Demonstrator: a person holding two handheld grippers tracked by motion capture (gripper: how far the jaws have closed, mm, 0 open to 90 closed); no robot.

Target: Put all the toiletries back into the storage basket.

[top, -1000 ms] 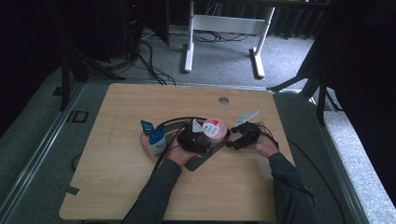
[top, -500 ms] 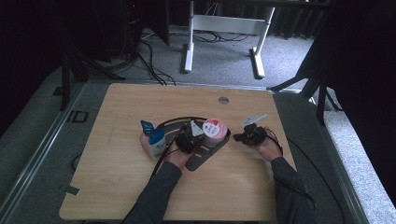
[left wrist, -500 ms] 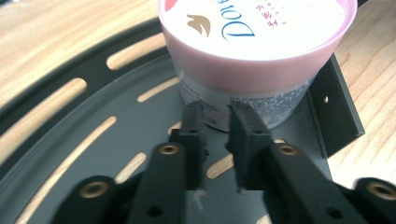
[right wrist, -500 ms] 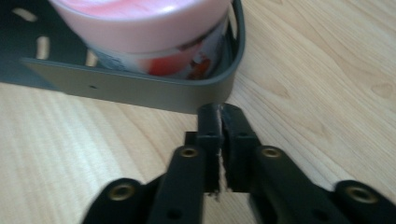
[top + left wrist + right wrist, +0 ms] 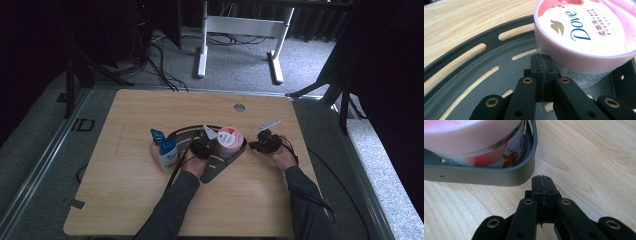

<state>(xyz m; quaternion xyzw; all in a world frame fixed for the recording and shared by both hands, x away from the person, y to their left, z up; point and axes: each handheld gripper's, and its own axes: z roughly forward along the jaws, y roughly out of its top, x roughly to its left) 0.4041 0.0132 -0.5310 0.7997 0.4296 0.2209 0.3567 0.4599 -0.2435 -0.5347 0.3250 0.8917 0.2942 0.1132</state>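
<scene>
From above, a wooden table bears a dark slotted tray, fan-shaped, near its middle. A pink-lidded jar stands in the tray's right part, and a bottle with a blue cap lies just left of the tray. The left gripper sits over the tray, just beside the jar's left side; the right gripper is on the table just right of the tray's edge, near the jar but apart from it. In the left gripper view, the left gripper has its jaws pressed together with nothing between them, having just been closing; their tips lie right at the foot of the jar, under the overhang of its lid, above the tray floor. In the right gripper view, the right gripper likewise has its jaws pressed together and empty, tips over bare table, just short of the tray wall, behind which stands the jar.
</scene>
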